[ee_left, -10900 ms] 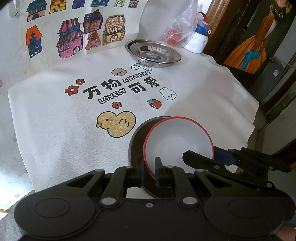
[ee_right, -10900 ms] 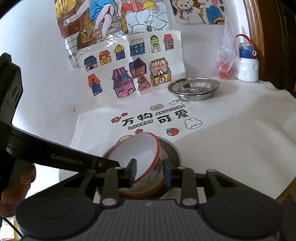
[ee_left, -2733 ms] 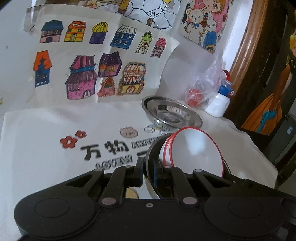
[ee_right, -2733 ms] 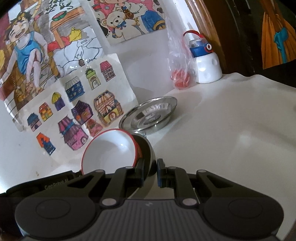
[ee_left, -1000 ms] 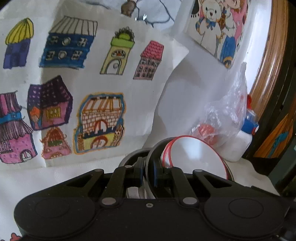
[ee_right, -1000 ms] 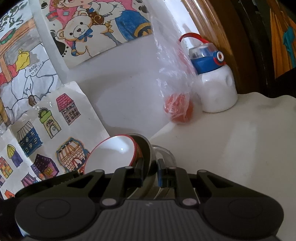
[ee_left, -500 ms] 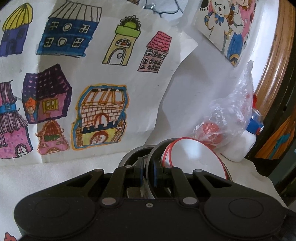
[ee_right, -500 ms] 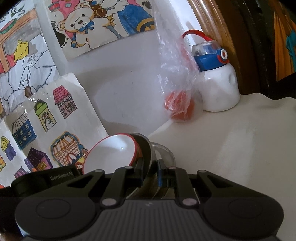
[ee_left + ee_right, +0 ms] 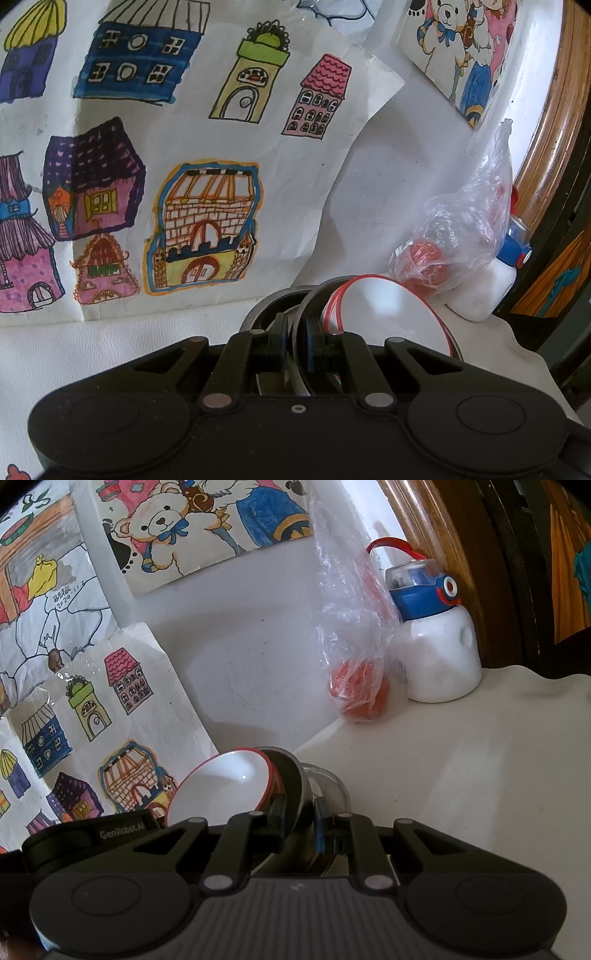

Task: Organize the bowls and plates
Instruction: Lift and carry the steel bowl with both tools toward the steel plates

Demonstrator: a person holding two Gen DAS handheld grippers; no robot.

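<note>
With both grippers pinching the steel bowl's rim, bowls nested inside, we are nearing the plate; setting down remains.

Two steel dishes counted: one clamped, one beneath. Two red-rimmed white bowls seen nested. One plastic bag, one water bottle, two grippers: left gripper, right gripper. Three drawing sheets noted.
</note>
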